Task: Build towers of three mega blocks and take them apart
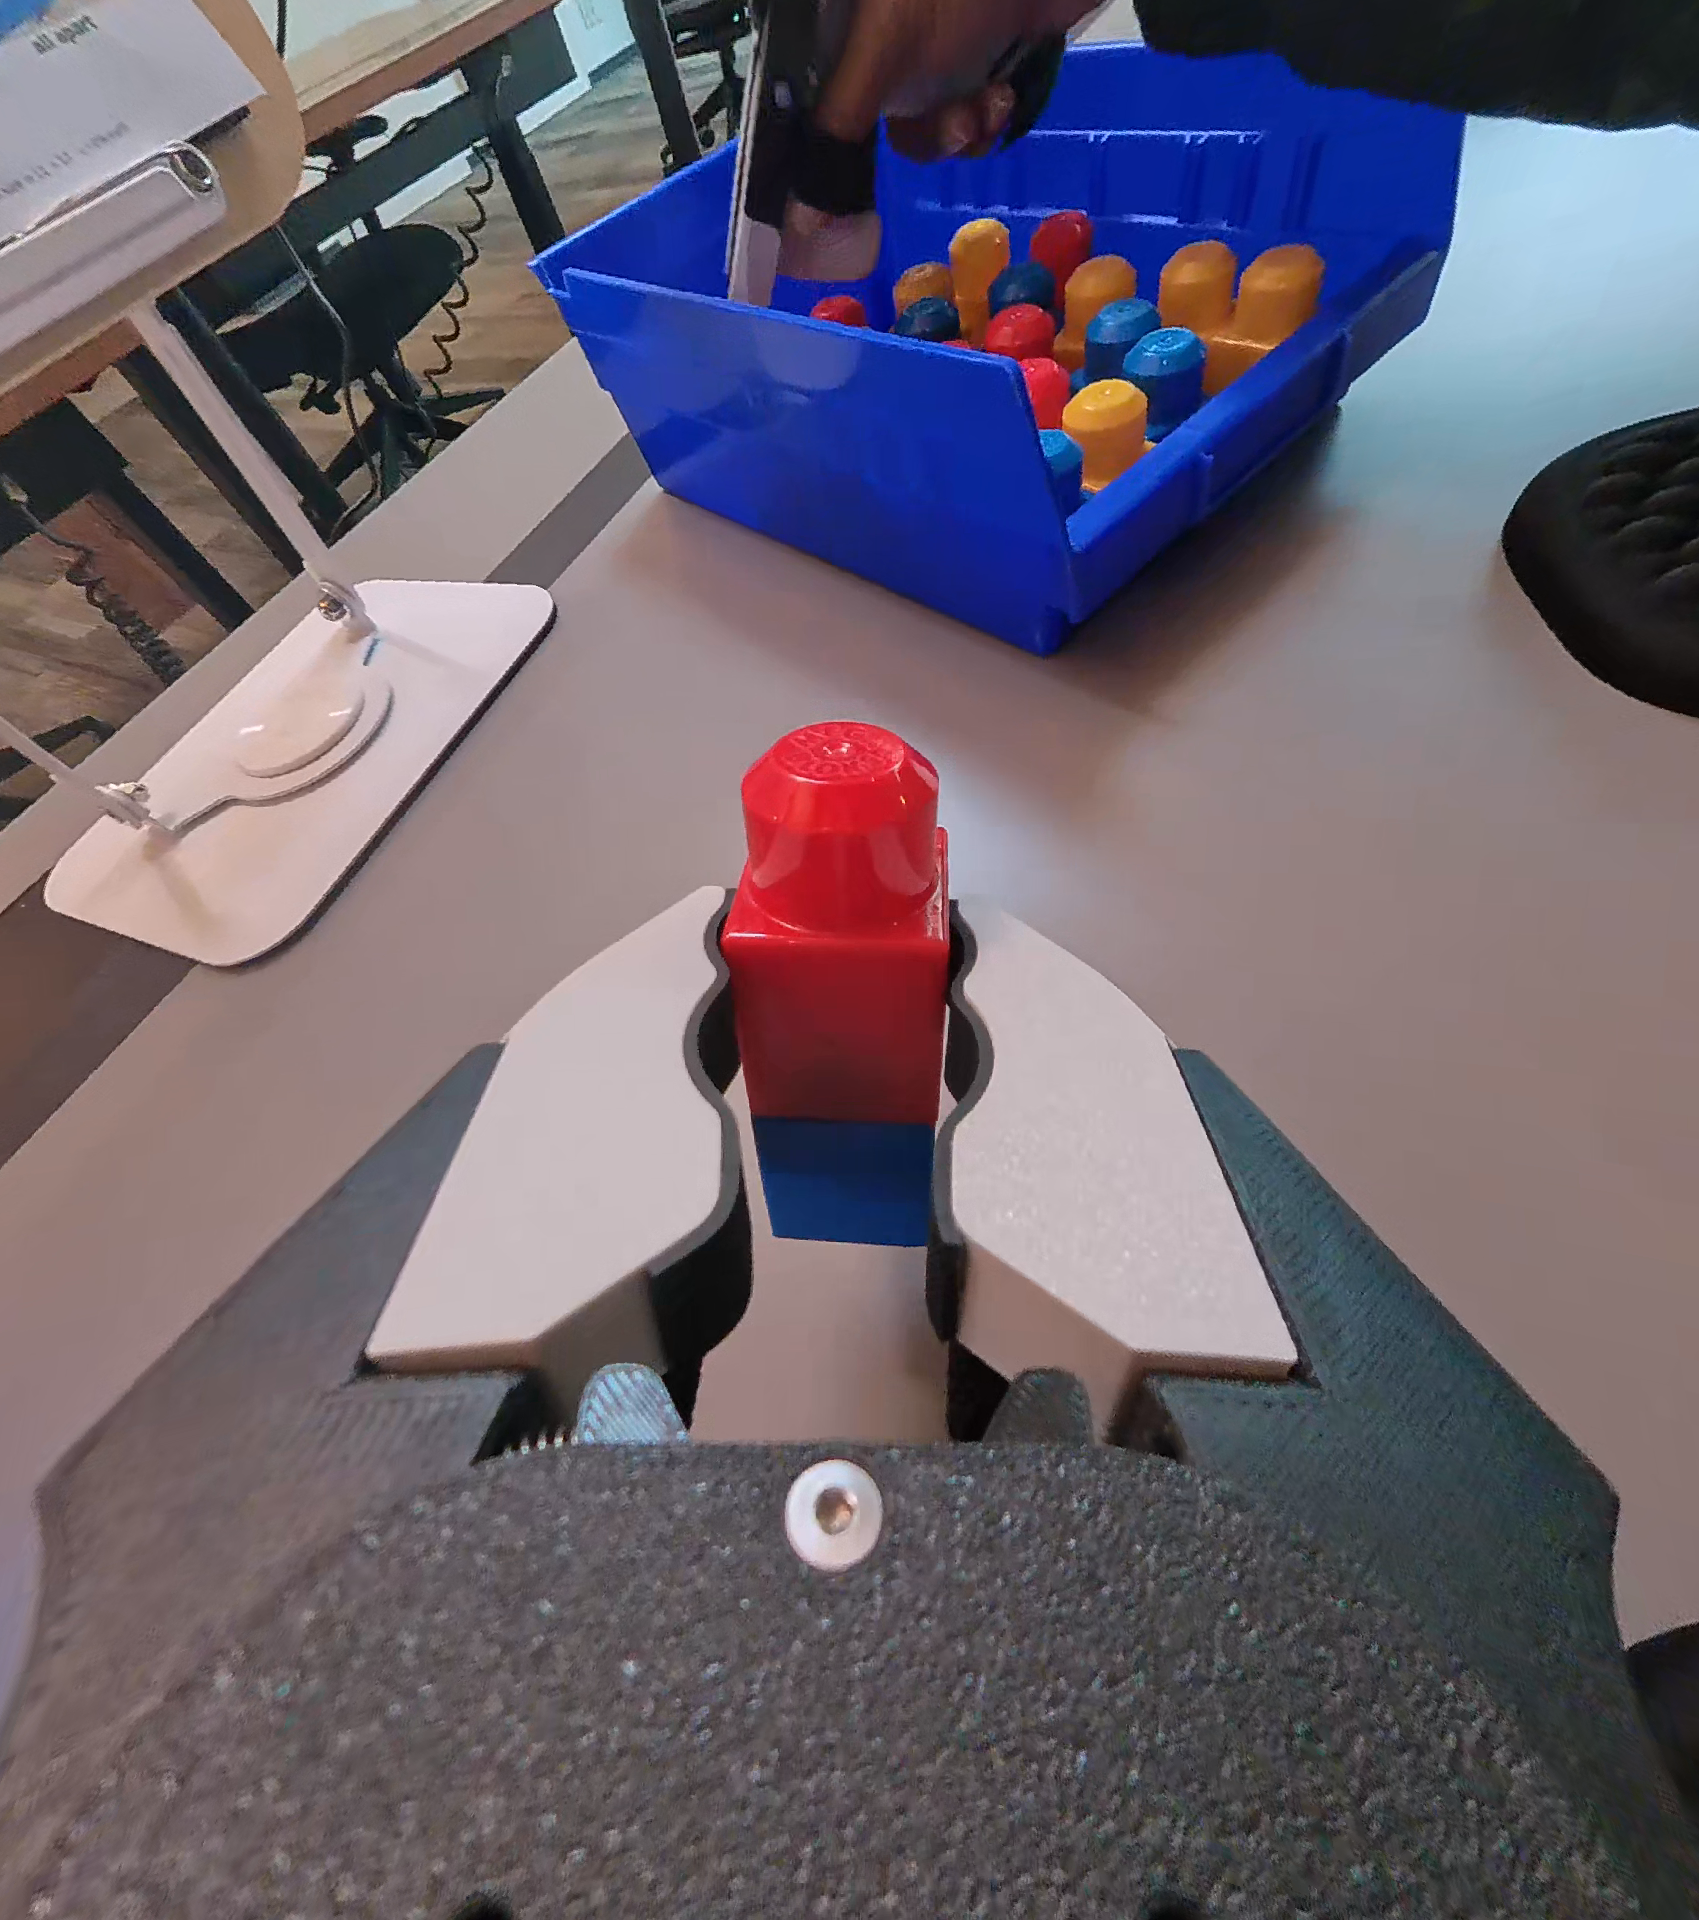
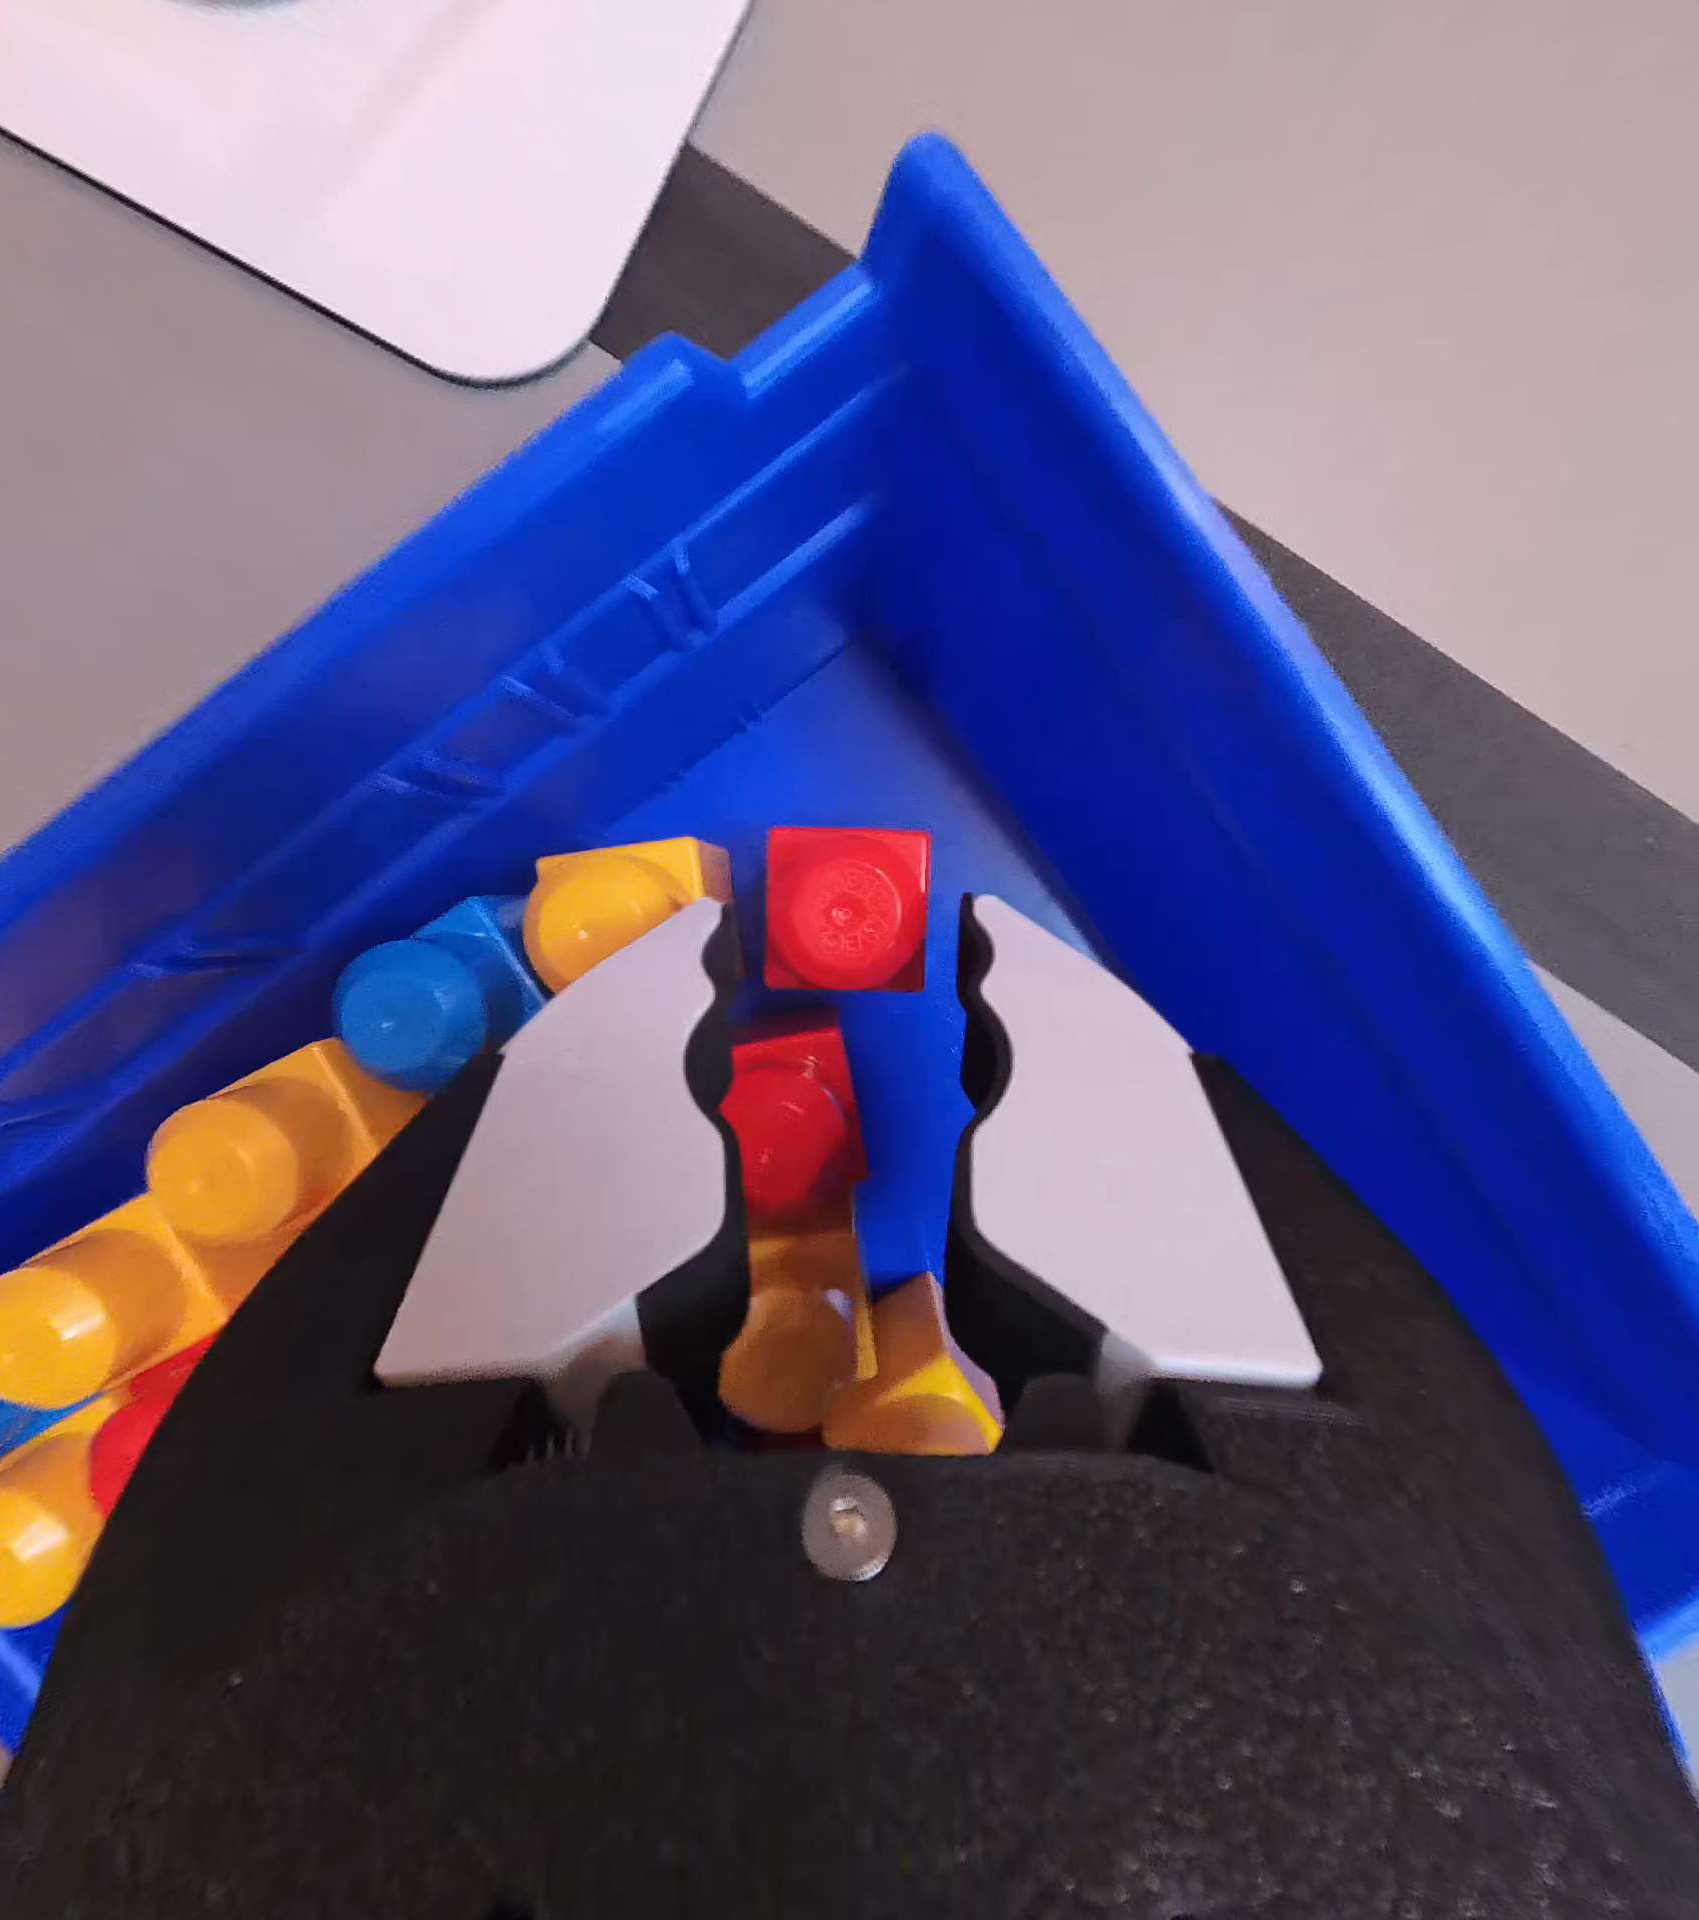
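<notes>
My left gripper (image 1: 843, 940) is shut on a red block (image 1: 837, 997) that sits on top of a blue block (image 1: 847, 1184). This two-block stack stands upright on the grey table. A blue bin (image 1: 824, 447) at the back holds several red, blue and yellow blocks. My right gripper (image 2: 845, 914) hangs open inside the bin (image 2: 1084, 644) near a corner. Its fingers straddle an upright red block (image 2: 845, 909) with a gap on each side. A second red block (image 2: 788, 1122) and yellow blocks lie below. The right gripper also shows in the left wrist view (image 1: 772, 239), held by a hand.
A white stand base (image 1: 305, 769) with a paper holder sits at the left, near the table's edge; it also shows in the right wrist view (image 2: 357, 156). A black mesh pad (image 1: 1676, 561) lies at the right. Chairs and desks stand beyond the table. The left gripper's tips are roughly 35 cm from the right gripper's.
</notes>
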Motion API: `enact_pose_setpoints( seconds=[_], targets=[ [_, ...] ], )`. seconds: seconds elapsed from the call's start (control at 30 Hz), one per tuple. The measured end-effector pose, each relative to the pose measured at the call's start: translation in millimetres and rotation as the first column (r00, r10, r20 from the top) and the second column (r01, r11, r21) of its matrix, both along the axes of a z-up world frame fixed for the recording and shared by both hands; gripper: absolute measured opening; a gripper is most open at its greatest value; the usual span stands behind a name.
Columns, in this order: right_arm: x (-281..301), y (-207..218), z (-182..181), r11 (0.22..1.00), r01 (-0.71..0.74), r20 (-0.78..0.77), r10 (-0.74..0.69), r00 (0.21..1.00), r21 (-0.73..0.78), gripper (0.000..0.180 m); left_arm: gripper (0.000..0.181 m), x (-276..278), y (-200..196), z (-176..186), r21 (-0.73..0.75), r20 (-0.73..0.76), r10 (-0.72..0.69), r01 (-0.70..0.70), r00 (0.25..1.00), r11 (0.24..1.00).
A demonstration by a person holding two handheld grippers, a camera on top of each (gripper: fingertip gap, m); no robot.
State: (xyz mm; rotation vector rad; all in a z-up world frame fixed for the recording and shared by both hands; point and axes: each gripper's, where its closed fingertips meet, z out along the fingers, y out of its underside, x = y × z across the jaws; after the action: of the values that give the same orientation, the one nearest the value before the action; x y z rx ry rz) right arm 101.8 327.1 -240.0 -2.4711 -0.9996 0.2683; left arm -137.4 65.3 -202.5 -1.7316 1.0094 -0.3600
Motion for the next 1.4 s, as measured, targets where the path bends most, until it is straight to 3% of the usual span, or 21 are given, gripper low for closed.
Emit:
enact_pose_setpoints(
  seconds=[0.1,0.17,0.3,0.43,0.6,0.67,0.77,0.87,0.93,0.97,1.13,1.2,1.23,1.3,1.4],
  targets=[
    [-19.5,-8.2,34.7,0.992,-0.041,-0.117,0.055,0.992,0.118,0.051,0.036,2.9,-1.4,0.2,0.000,0.007,-0.011,0.011,1.000,1.000],
    [-46.7,-28.6,68.6,0.959,-0.126,-0.201,0.180,0.963,0.253,0.052,0.036,5.1,-2.6,1.7,0.005,0.012,-0.018,0.018,1.000,1.000],
    [-121.3,-137.1,111.3,0.782,-0.447,-0.264,0.585,0.767,0.434,0.052,0.036,12.1,-9.0,4.2,0.022,0.006,-0.054,0.054,0.999,0.998],
    [-172.2,-254.3,92.8,0.558,-0.698,-0.195,0.823,0.533,0.449,0.052,0.036,23.4,-20.6,6.1,0.044,-0.017,-0.119,0.120,0.993,0.992],
    [-208.0,-311.1,67.7,0.460,-0.761,-0.150,0.884,0.444,0.459,0.050,0.036,37.3,-36.2,2.7,0.067,-0.093,-0.191,0.198,0.977,0.978],
    [-214.7,-312.5,62.1,0.446,-0.764,-0.117,0.887,0.446,0.466,0.033,0.036,38.3,-37.7,-0.7,0.060,-0.125,-0.190,0.198,0.974,0.978],
    [-216.3,-314.5,62.4,0.428,-0.763,-0.120,0.896,0.427,0.484,0.030,0.036,38.3,-38.9,0.5,0.072,-0.101,-0.212,0.220,0.972,0.973],
    [-211.5,-309.5,72.9,0.456,-0.724,-0.171,0.884,0.435,0.518,0.029,0.062,32.7,-33.6,3.0,0.069,-0.060,-0.201,0.205,0.978,0.976],
    [-206.1,-307.7,81.3,0.480,-0.701,-0.226,0.874,0.429,0.527,0.029,0.054,28.5,-30.4,-0.6,0.058,-0.055,-0.192,0.195,0.980,0.979],
    [-203.6,-306.5,84.8,0.487,-0.691,-0.239,0.871,0.429,0.535,0.029,0.038,27.3,-31.4,-4.2,0.052,-0.070,-0.201,0.205,0.977,0.977],
    [-192.9,-302.6,94.8,0.491,-0.684,-0.247,0.869,0.428,0.540,0.029,0.036,26.1,-34.0,3.8,0.017,-0.024,-0.219,0.219,0.976,0.976],
    [-183.1,-295.1,125.7,0.510,-0.617,-0.306,0.858,0.413,0.600,0.029,0.036,8.4,-25.1,-15.1,-0.020,-0.131,-0.164,0.163,0.978,0.986],
    [-173.4,-286.6,145.8,0.523,-0.569,-0.323,0.848,0.420,0.634,0.029,0.036,4.8,-23.1,-17.6,-0.025,-0.107,-0.159,0.157,0.981,0.987],
    [-149.1,-255.2,179.0,0.531,-0.461,-0.259,0.807,0.530,0.711,0.029,0.036,3.6,-21.0,-13.2,-0.067,-0.016,-0.152,0.151,0.988,0.986],
    [-98.9,-179.2,204.8,0.551,-0.331,-0.085,0.597,0.798,0.766,0.029,0.036,4.2,-17.3,-3.7,-0.061,0.046,-0.128,0.131,0.991,0.990]
  ],
)
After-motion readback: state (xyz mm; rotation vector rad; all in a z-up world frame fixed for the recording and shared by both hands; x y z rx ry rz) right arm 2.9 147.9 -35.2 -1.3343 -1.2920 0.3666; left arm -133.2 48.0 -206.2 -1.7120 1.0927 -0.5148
